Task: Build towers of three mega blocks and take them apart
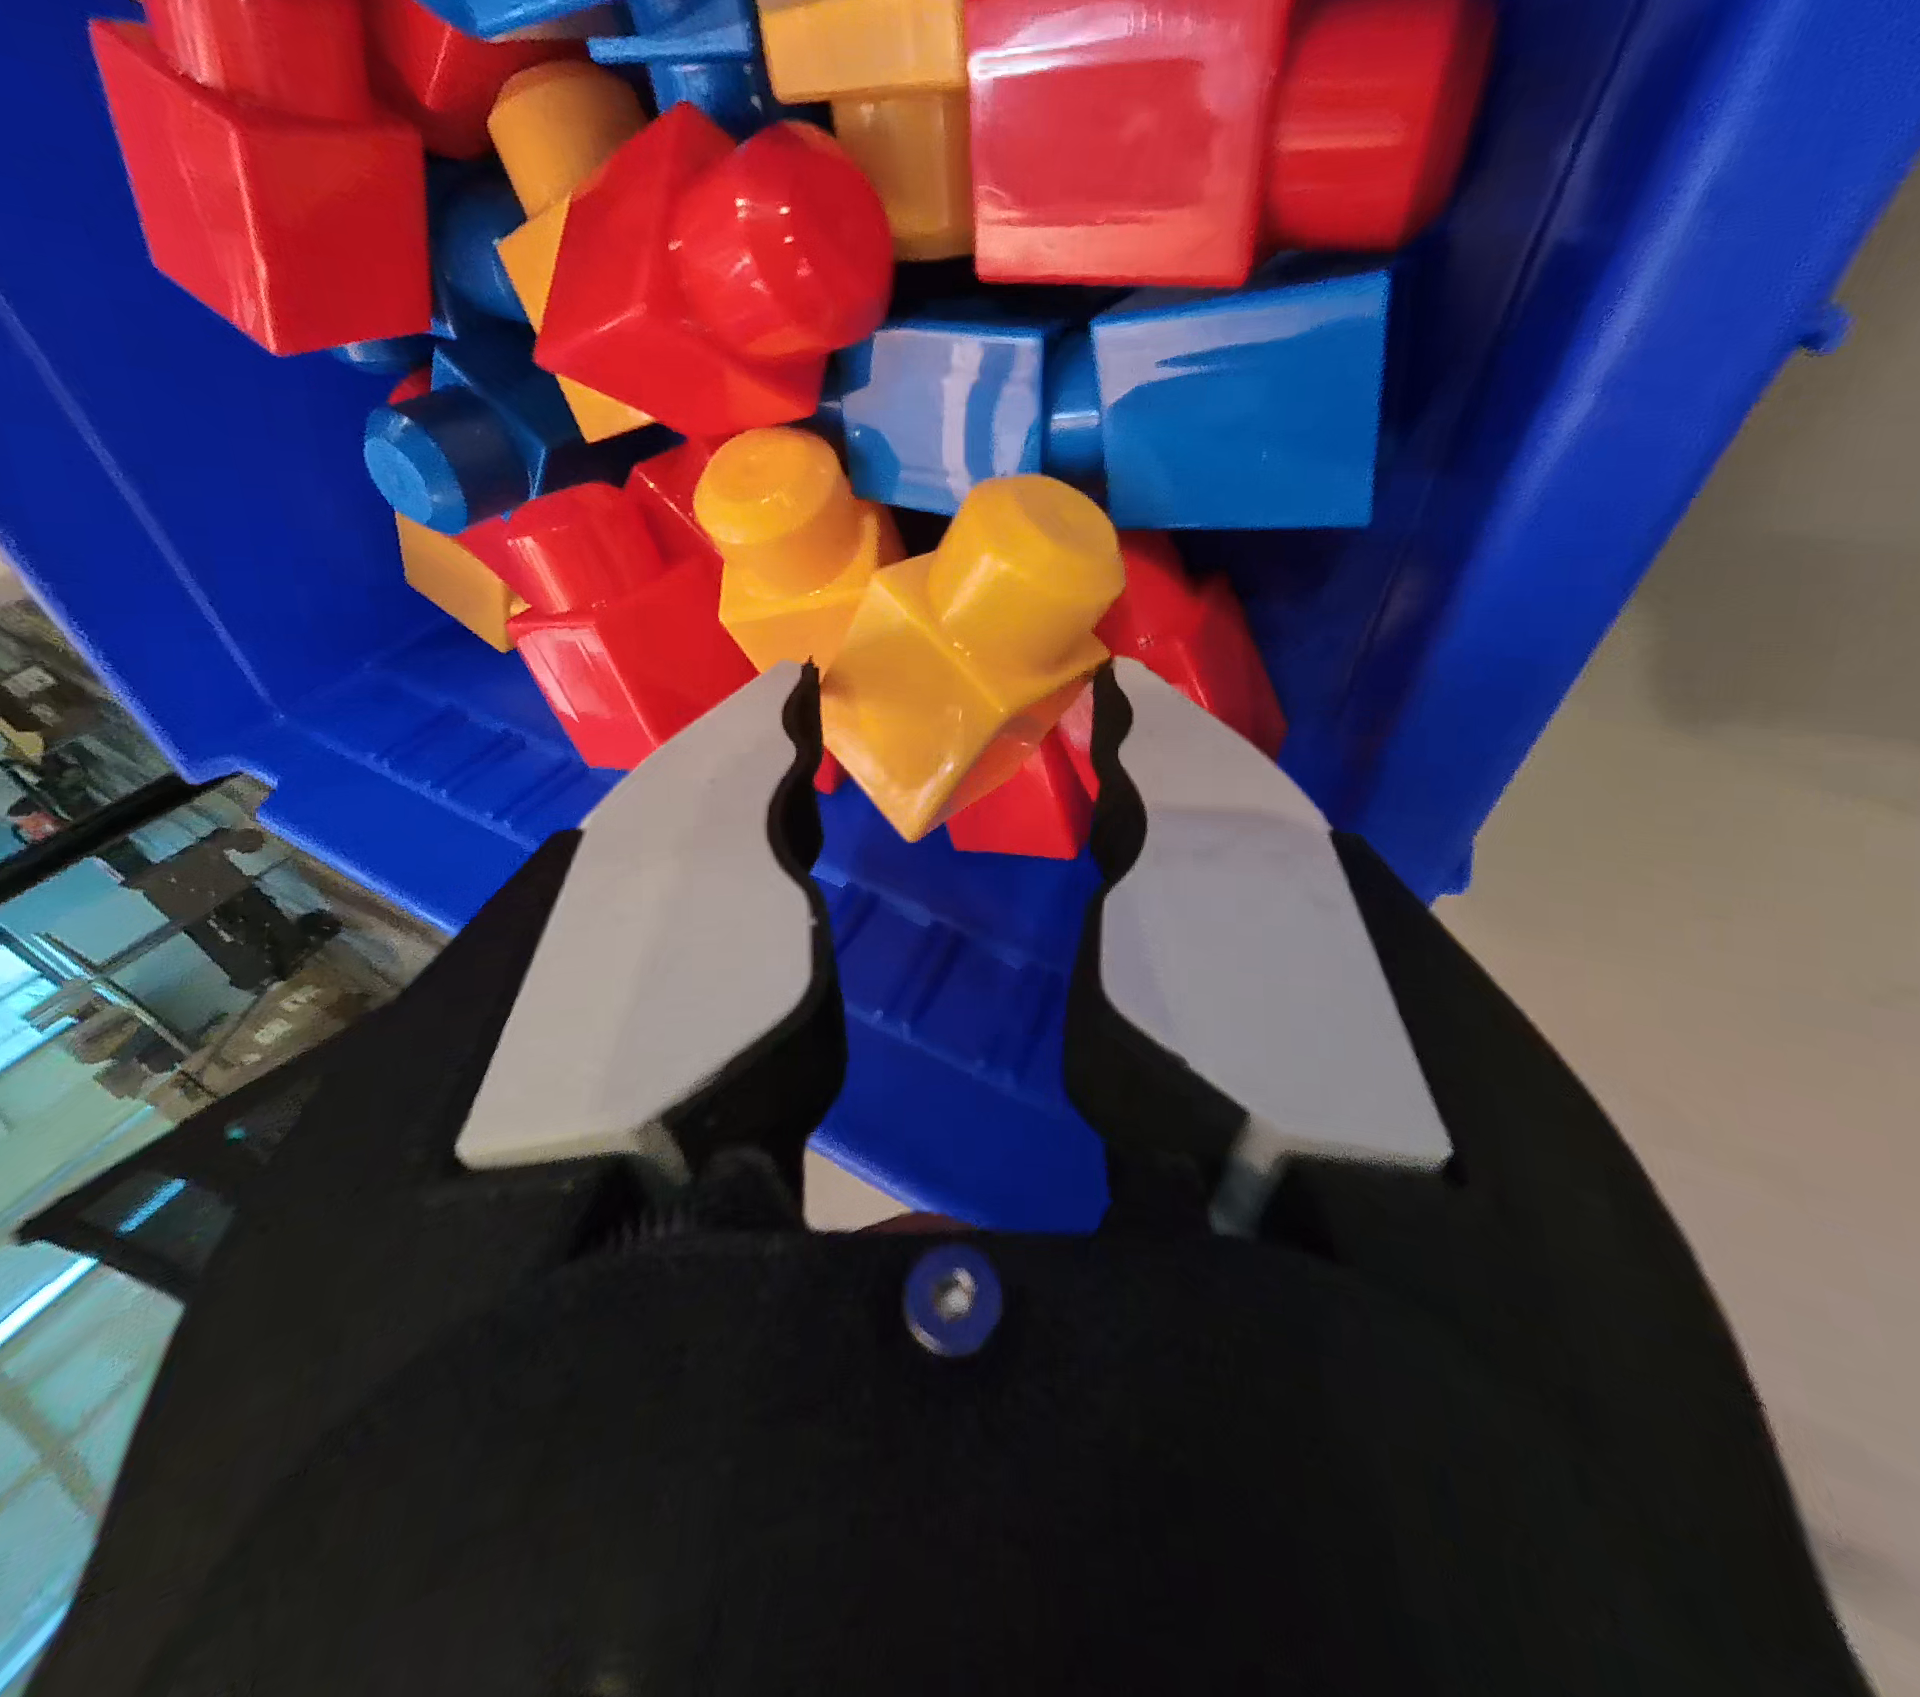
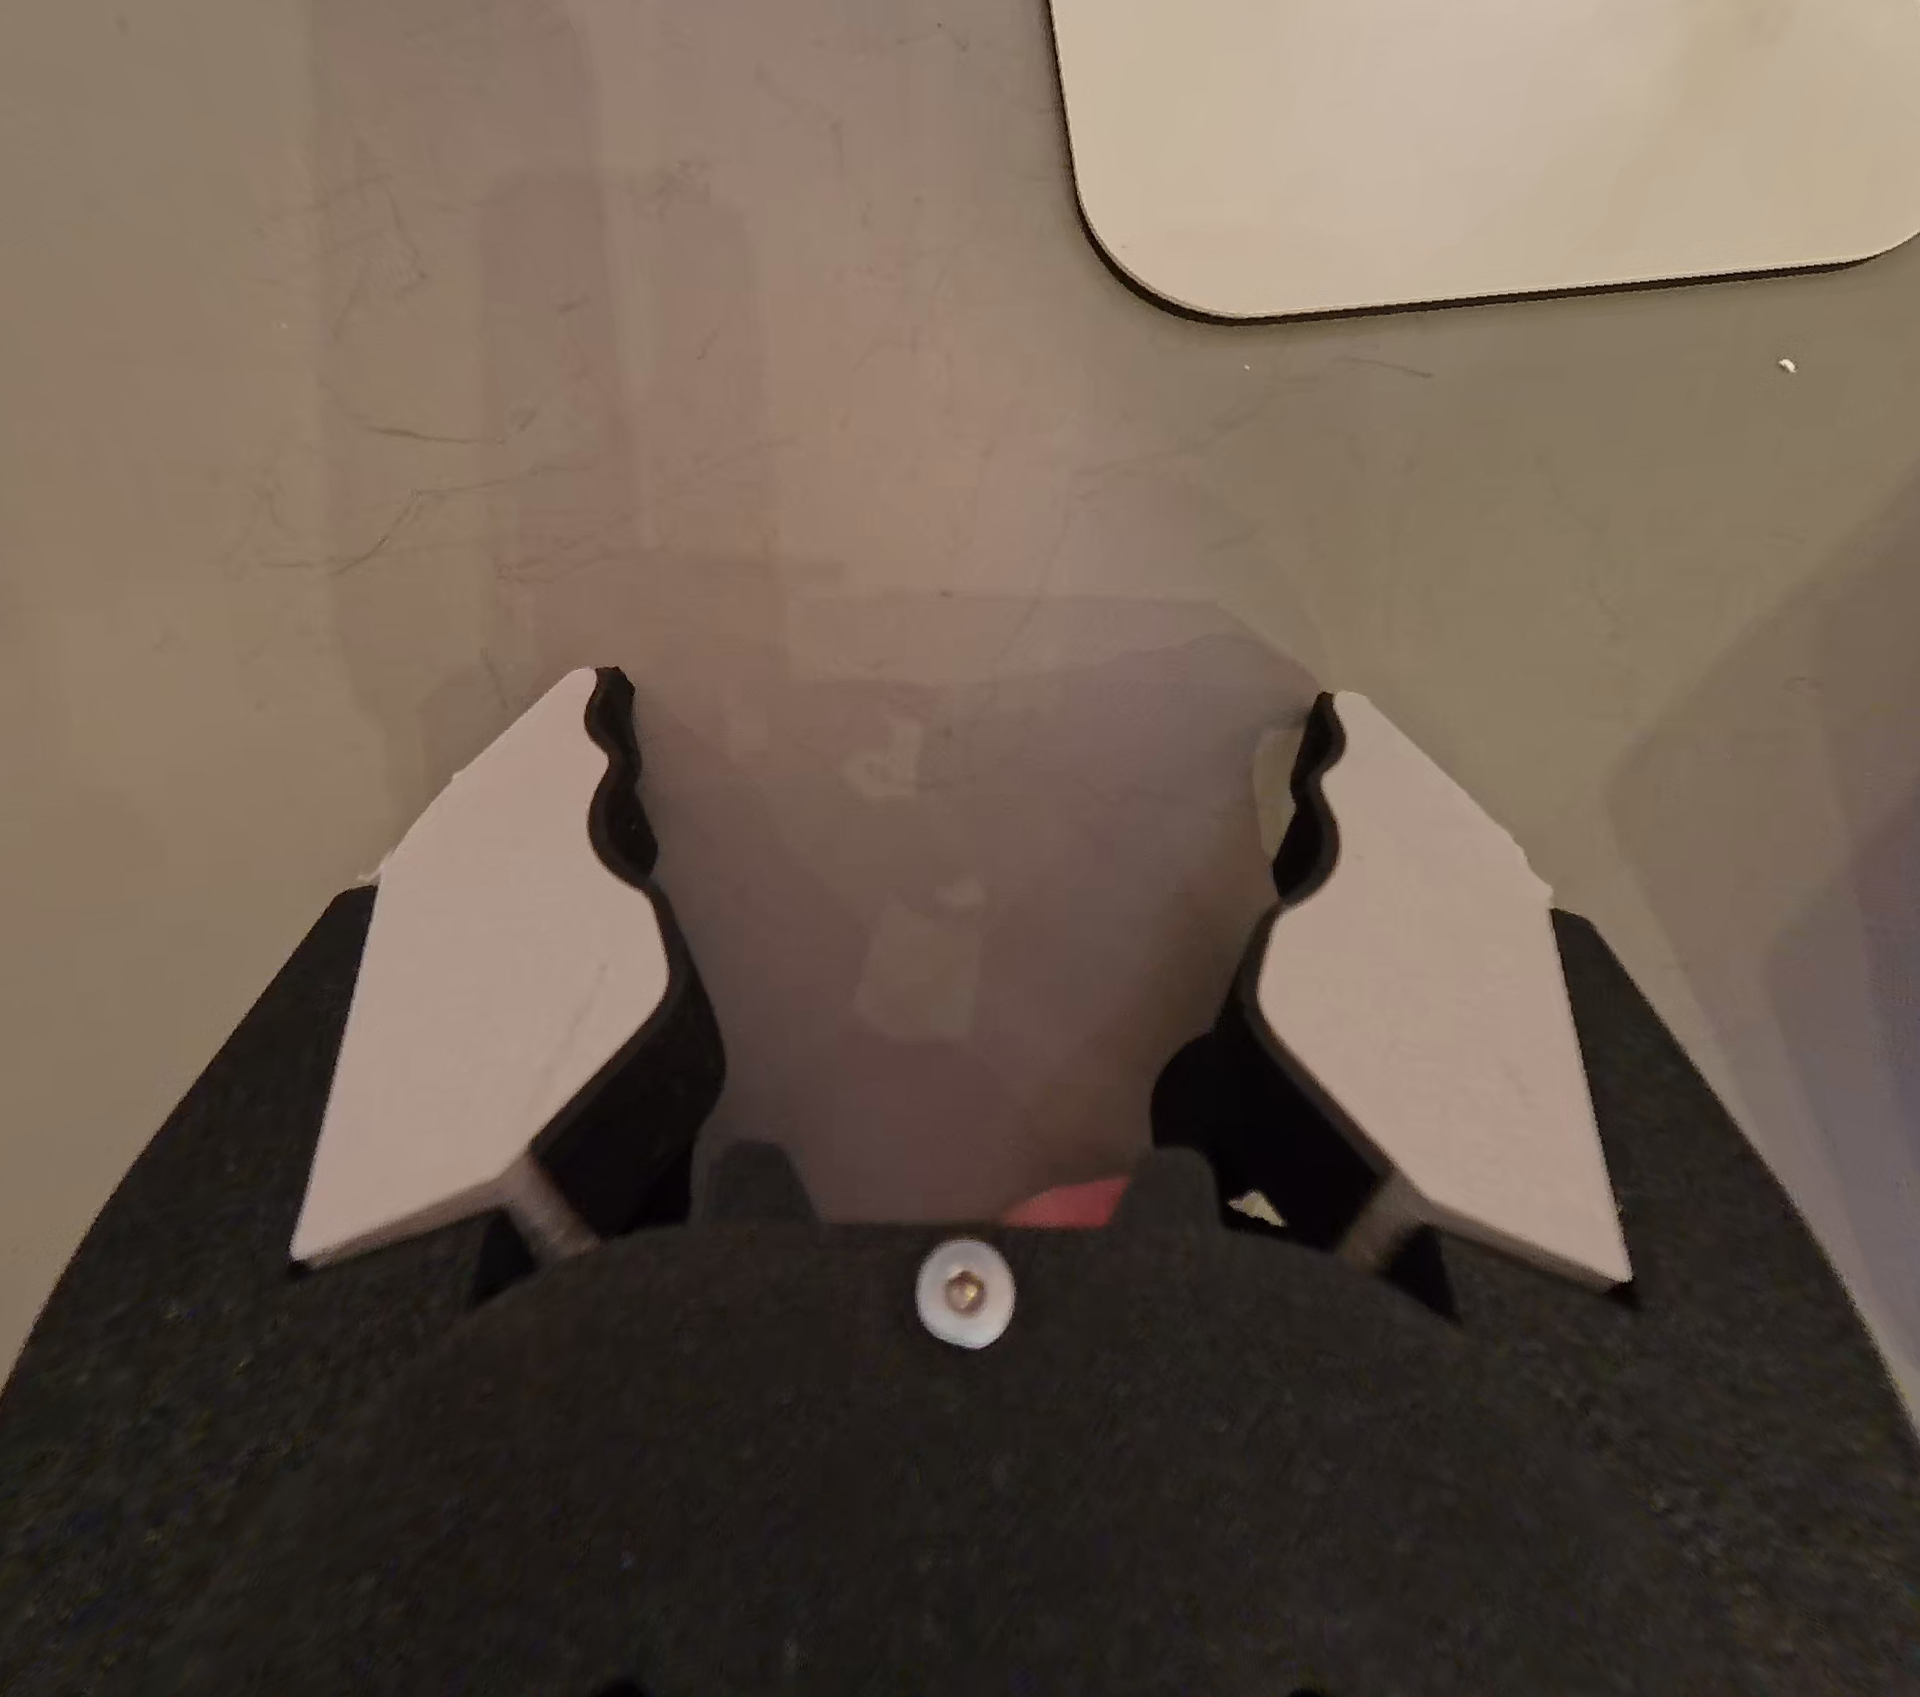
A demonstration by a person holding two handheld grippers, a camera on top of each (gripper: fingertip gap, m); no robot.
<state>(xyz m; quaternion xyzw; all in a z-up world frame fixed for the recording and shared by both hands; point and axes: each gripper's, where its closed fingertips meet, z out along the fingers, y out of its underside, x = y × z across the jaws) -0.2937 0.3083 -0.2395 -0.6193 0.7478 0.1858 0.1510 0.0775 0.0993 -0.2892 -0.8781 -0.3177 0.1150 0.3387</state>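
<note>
Only your left view shows the blue bin (image 1: 1558,89), heaped with red, blue and yellow blocks. Your left gripper (image 1: 954,681) clasps a yellow block (image 1: 956,671) at the heap's 6 o'clock edge. Your right view shows bare table (image 2: 520,297), a white mat (image 2: 1455,89) at 1 o'clock, and your right gripper (image 2: 961,702) spread wide, holding nothing.

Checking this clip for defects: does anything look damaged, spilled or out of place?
Nothing stands out. The blocks lie jumbled inside the blue bin, none outside it. The left tongs grip a yellow block; the right tongs hang open over the grey table.
</note>
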